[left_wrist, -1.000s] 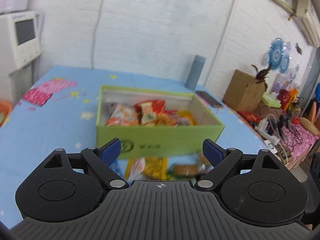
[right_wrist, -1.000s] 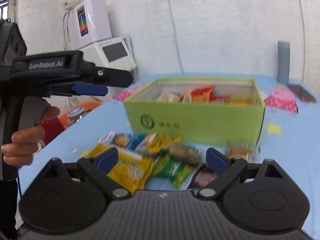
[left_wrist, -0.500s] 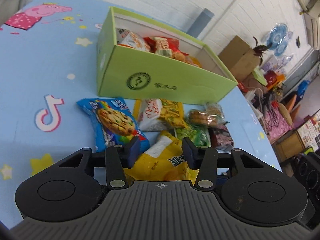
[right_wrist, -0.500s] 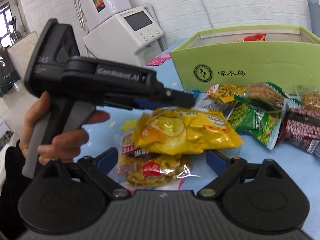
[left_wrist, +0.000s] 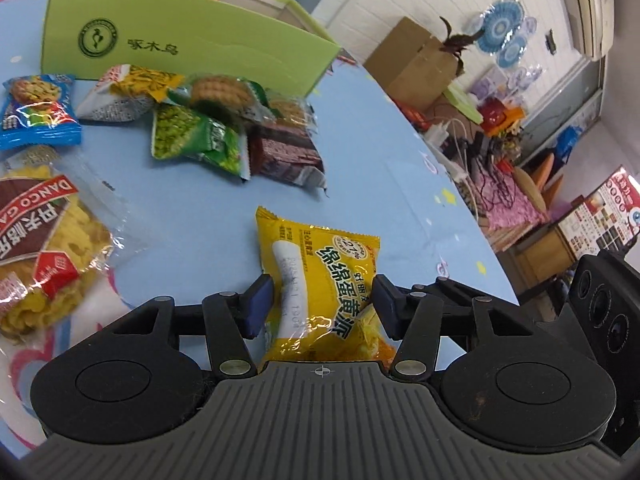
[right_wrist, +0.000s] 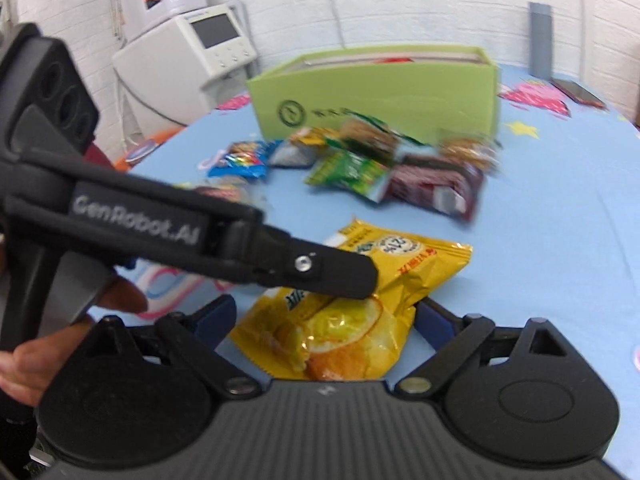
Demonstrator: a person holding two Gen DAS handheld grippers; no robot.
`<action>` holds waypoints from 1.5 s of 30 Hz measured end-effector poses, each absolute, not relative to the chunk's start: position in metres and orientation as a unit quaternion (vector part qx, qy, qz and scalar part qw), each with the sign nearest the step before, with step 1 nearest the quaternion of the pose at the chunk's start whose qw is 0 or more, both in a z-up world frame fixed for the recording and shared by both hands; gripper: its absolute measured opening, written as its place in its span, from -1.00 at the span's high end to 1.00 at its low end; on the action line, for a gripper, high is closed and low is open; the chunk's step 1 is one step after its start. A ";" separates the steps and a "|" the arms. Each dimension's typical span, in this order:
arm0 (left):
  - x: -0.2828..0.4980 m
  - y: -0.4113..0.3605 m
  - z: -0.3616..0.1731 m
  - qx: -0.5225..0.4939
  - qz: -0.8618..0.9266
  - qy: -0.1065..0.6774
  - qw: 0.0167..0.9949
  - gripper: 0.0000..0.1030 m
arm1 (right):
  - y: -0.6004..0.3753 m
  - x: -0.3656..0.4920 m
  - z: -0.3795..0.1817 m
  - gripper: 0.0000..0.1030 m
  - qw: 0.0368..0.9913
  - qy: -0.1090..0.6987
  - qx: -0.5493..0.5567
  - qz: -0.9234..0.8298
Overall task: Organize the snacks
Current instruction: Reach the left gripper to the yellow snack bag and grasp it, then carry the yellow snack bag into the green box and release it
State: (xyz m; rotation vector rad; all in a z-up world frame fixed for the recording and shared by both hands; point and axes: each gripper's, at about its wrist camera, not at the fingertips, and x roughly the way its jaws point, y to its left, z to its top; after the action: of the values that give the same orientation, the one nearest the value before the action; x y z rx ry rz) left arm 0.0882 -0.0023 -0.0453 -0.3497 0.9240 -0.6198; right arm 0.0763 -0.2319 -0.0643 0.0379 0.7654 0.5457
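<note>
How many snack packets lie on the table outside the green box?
8: yellow packet between the left hand-held gripper fingers; six clustered before the box; clear bag at left. Others may be hidden.

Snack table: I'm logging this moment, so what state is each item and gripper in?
yellow snack packet: sealed, lying between the left gripper's fingers
left gripper: pads at the packet's sides, grip uncertain
right gripper: open, straddling the packet's end
green box: open-topped, snacks inside
green pea packet: sealed, on the table
blue cookie packet: sealed, on the table

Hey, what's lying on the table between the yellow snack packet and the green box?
In the left wrist view, bare blue tablecloth, then a cluster of snack packets before the green box; yellow packet.
</note>
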 end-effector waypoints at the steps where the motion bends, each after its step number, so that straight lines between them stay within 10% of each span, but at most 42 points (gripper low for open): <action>1: 0.085 -0.003 -0.044 -0.160 -0.290 0.434 0.838 0.10 | -0.240 0.073 -0.066 -0.81 0.893 0.368 0.021 0.257; 7: 0.088 0.010 -0.034 -0.158 -0.256 0.414 0.859 -0.33 | -0.258 0.057 -0.067 -0.81 0.909 0.347 0.044 0.225; 14: 0.095 -0.011 -0.053 -0.140 -0.309 0.442 0.830 0.28 | -0.234 0.055 -0.078 -0.82 0.919 0.320 0.011 0.232; 19: 0.098 -0.002 -0.051 -0.165 -0.305 0.443 0.826 0.54 | -0.223 0.062 -0.074 -0.45 0.922 0.315 -0.001 0.225; 35: 0.234 0.037 0.074 -0.117 -0.248 0.332 0.903 0.51 | -0.165 0.216 0.026 -0.51 0.934 0.204 -0.036 0.292; 45: 0.363 -0.005 0.031 -0.107 -0.242 0.392 0.881 0.44 | -0.178 0.352 0.002 -0.51 0.920 0.282 -0.039 0.270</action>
State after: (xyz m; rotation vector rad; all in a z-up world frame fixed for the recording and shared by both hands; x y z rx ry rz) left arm 0.3627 -0.0050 0.0315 -0.2226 0.8167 -0.5034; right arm 0.3525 -0.1781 0.0018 -0.0795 0.5805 0.5545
